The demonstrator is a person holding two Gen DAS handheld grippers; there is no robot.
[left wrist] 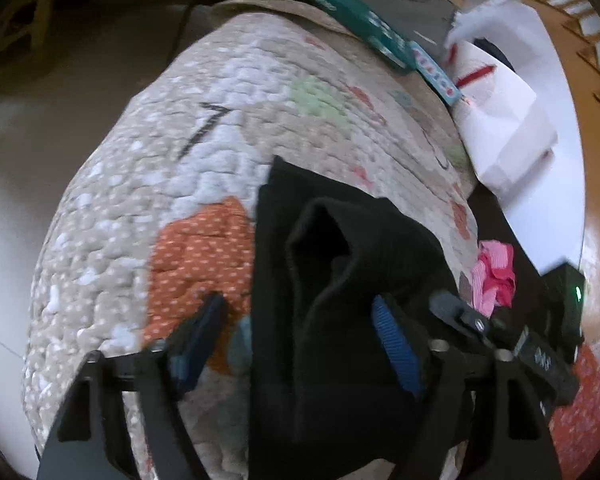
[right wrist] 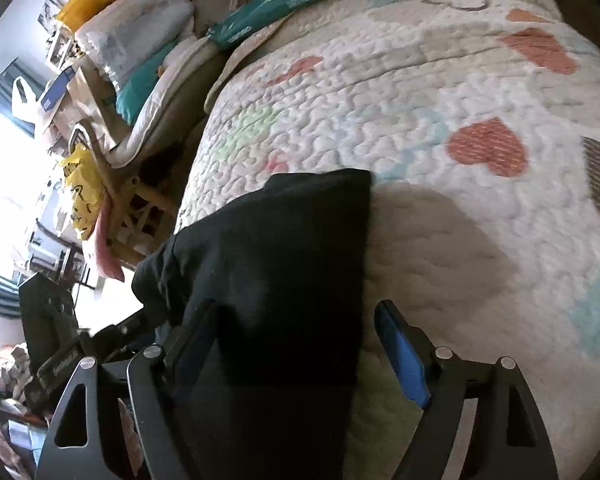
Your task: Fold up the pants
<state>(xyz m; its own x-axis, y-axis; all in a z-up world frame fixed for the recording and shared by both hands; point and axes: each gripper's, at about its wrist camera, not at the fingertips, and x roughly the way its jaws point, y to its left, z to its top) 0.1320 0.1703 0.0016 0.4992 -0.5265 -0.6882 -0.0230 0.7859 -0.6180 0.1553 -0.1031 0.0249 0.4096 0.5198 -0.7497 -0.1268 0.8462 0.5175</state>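
The pants [left wrist: 352,280] lie on the quilt [left wrist: 140,200] between the fingers of my left gripper [left wrist: 300,344] and my right gripper [right wrist: 296,348], with a flat packet [left wrist: 352,16] at the quilt's far edge.

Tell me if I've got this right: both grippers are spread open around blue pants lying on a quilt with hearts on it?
Not quite: the pants are black, not blue; only the fingers' pads are blue. Both wrist views show it. The rest holds: the left gripper and right gripper stand open around the fabric, on the heart-patterned quilt.
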